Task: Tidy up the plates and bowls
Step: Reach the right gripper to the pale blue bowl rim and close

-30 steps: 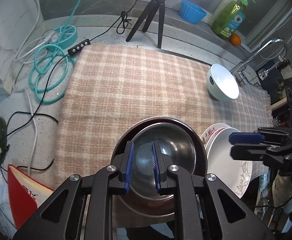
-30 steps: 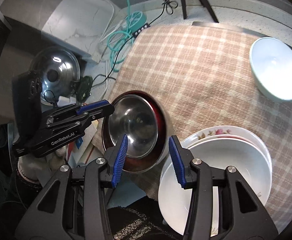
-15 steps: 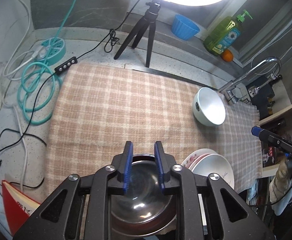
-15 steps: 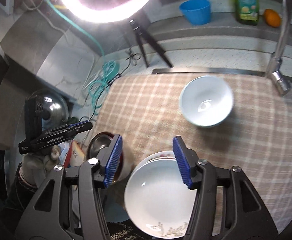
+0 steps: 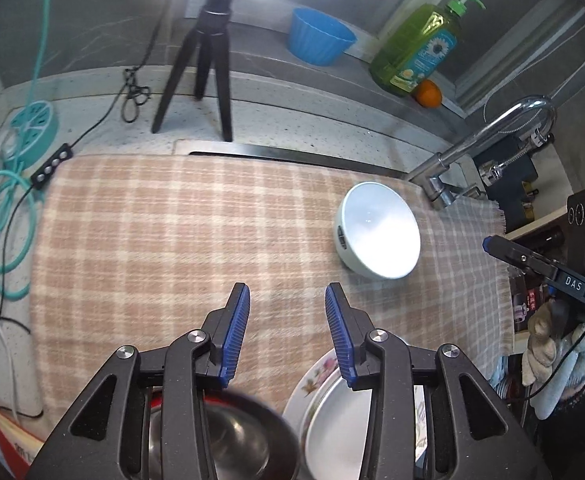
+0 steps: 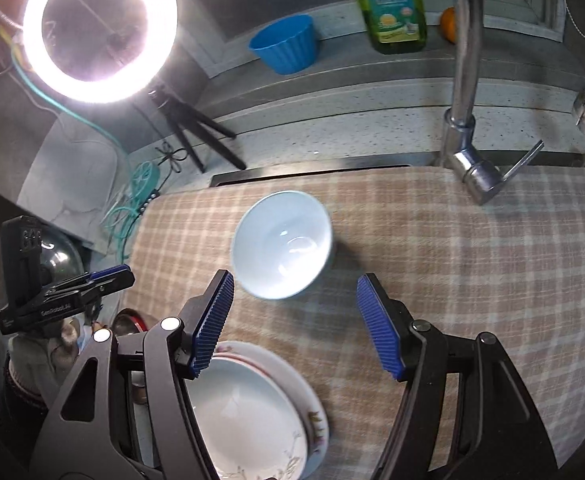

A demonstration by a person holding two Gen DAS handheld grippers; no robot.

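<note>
My left gripper point(image 5: 287, 290) hangs over the checked cloth point(image 5: 152, 240), its jaws opening with nothing between them. Below it a steel bowl point(image 5: 232, 436) sits inside a red bowl, beside a stack of white flowered plates point(image 5: 332, 420). A white bowl point(image 5: 378, 236) lies tilted on the cloth at the right. In the right wrist view, my right gripper point(image 6: 295, 280) hovers just short of that white bowl point(image 6: 282, 244). Its jaws are opening and the pads touch nothing. The plates point(image 6: 252, 412) lie under its left finger. The left gripper point(image 6: 112, 274) shows at the left edge.
A ring light point(image 6: 100, 28) on a black tripod point(image 5: 204, 64) stands behind the cloth. On the back ledge are a blue cup point(image 5: 318, 36), a green soap bottle point(image 5: 416, 48) and an orange point(image 5: 428, 94). A faucet point(image 6: 466, 80) rises at the right; teal cable point(image 5: 0, 216) lies at the left.
Both grippers have moved off the steel bowl and plates toward the back of the cloth, and both pairs of jaws have widened. The right one has swung to face the white bowl.
</note>
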